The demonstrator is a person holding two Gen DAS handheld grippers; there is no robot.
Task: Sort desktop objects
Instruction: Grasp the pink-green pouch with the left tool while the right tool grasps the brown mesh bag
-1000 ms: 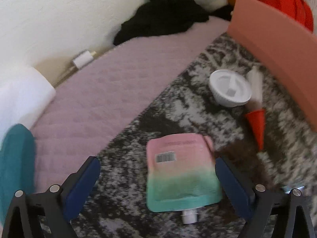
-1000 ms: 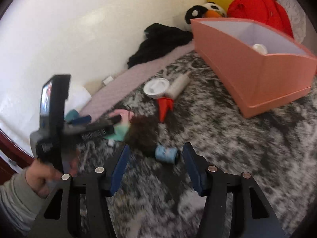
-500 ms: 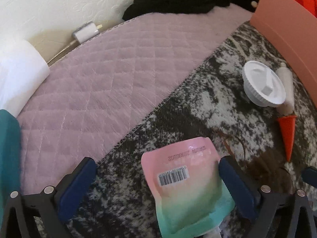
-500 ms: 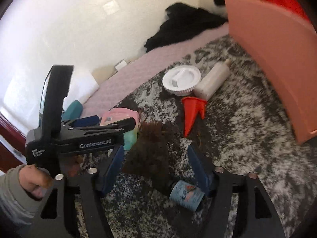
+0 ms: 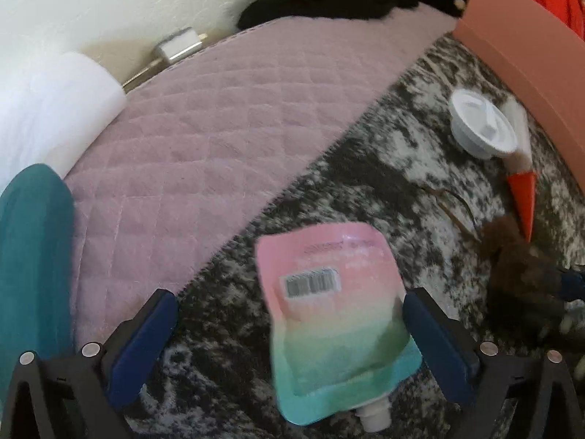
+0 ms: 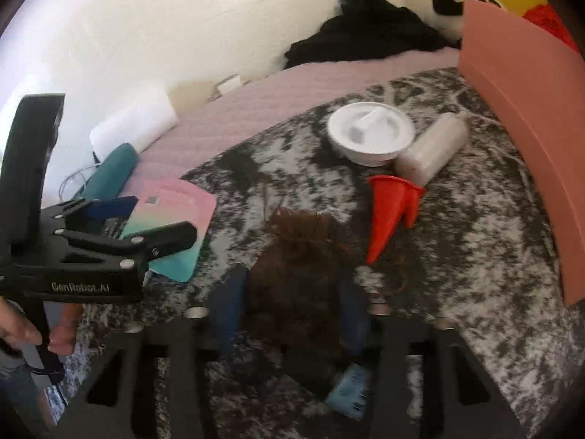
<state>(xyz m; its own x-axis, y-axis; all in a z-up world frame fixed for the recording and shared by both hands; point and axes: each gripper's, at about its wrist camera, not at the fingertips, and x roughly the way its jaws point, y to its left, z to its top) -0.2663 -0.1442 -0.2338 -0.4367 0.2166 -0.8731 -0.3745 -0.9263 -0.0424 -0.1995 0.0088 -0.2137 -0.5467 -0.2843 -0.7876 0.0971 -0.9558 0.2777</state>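
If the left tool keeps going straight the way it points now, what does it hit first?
Probably the pink-to-teal spout pouch: it lies on the mottled blanket between the open fingers of the left tool. Depth is unclear; it may already be inside the span.

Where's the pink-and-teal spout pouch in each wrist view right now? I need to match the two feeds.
Left wrist: pouch lies bottom centre, between the open left gripper fingers, spout toward the camera.
Right wrist: pouch sits at mid-left, partly behind the left gripper.
Shared landmark: the white round lid, beside the red funnel.
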